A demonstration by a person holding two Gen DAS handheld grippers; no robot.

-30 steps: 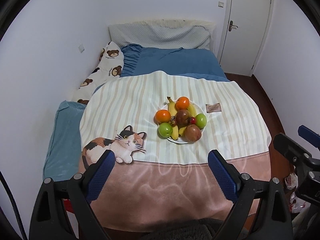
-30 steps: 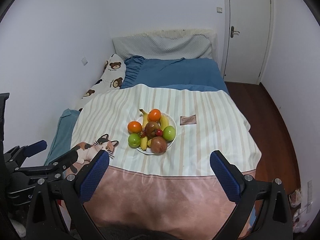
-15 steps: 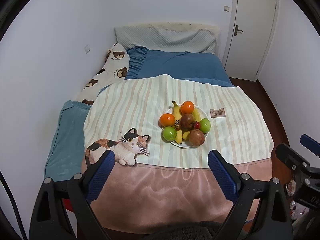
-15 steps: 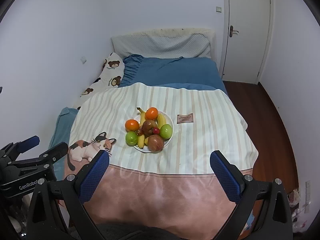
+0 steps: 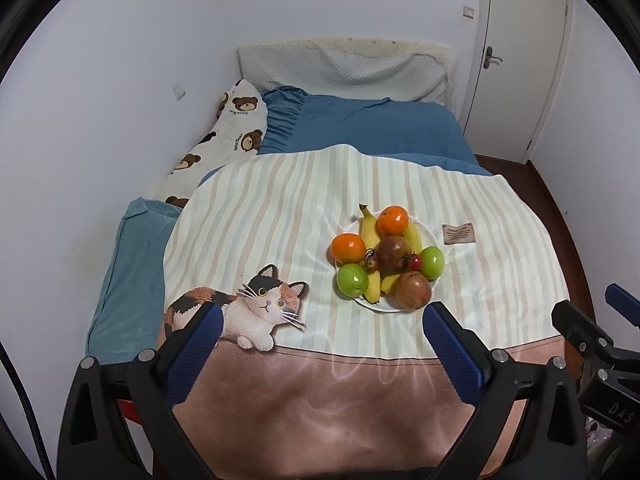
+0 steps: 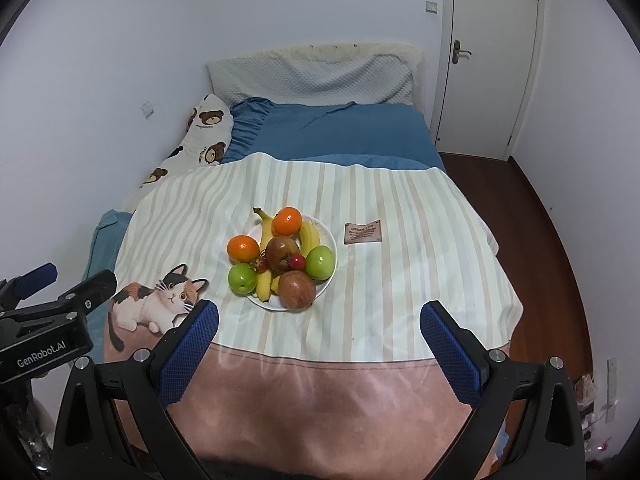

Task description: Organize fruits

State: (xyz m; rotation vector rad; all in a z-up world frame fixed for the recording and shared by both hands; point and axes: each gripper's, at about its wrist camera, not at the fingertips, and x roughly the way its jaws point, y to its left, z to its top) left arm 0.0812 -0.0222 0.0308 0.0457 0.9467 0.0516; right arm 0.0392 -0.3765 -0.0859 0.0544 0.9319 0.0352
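Observation:
A white plate (image 5: 430, 236) (image 6: 330, 248) sits on the striped blanket, piled with fruit. It holds two oranges (image 5: 348, 248) (image 6: 243, 249), two green apples (image 5: 352, 279) (image 6: 320, 263), bananas (image 5: 370, 236) (image 6: 264, 280), two reddish-brown fruits (image 5: 413, 290) (image 6: 297, 290) and small red ones. My left gripper (image 5: 322, 324) hovers over the blanket's near edge, short of the plate; its jaws are opening with nothing between them. The right gripper (image 6: 319, 320) stands open and empty, also short of the plate. Each gripper shows at the side of the other's view.
The striped blanket (image 5: 280, 216) with a cat picture (image 5: 256, 308) covers a bed with blue sheets (image 5: 360, 128). A bear-print pillow (image 5: 236, 128) lies by the left wall. A white door (image 6: 488, 56) and dark wood floor (image 6: 532, 232) are on the right.
Both grippers have moved forward and down toward the bed, so the plate of fruit looks larger and nearer. The left gripper's fingers stand slightly wider apart.

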